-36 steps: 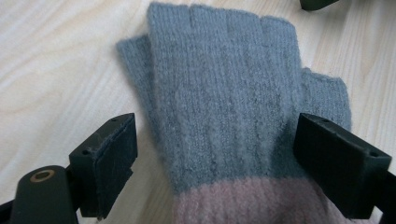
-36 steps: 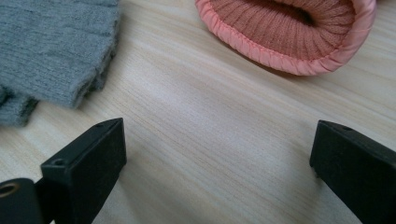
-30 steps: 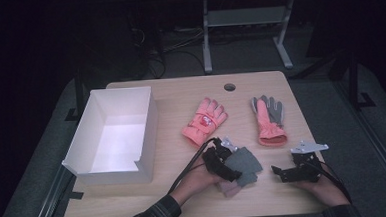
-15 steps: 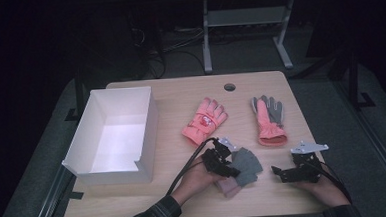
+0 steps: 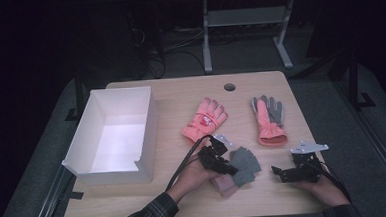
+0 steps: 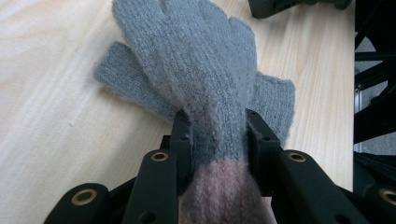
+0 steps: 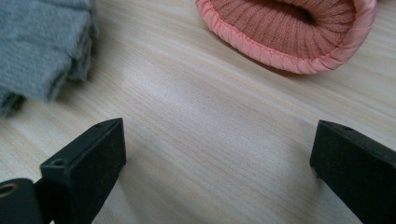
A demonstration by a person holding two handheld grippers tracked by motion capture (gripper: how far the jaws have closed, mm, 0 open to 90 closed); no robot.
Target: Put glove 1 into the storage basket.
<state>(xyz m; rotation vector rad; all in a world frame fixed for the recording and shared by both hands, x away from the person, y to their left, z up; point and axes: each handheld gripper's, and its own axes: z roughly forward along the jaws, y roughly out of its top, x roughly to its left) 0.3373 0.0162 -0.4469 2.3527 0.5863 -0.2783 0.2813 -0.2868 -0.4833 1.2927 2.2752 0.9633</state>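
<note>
A: Little has shifted since the earlier frame. The left gripper [image 5: 222, 159] has stayed clamped on the grey glove [image 5: 245, 164], which has barely moved near the desk's [image 5: 180, 89] front edge, right of centre.

B: Largest thing first, then: the white box [image 5: 147, 128]?

A: It sits at the desk's left edge, open-topped, and I see nothing inside it.

B: And the other gloves?

A: A pink glove [image 5: 205, 120] lies mid-desk, and a grey-and-pink glove [image 5: 269, 118] toward the right edge, well apart from the box. The grey glove seems to lie on a matching one, pinkish cuffs toward the front edge.

B: How is the hold?

A: In the left gripper view the jaws pinch the grey glove [image 6: 205, 79] across its body, just above the cuff. The right gripper [image 5: 288, 172] rests near the front-right corner, jaws wide apart over bare wood.

B: So which step?

A: I judge the grasp made and the carry to come: lift clear, then travel left over the box wall, likely without dragging the glove beneath.
</note>
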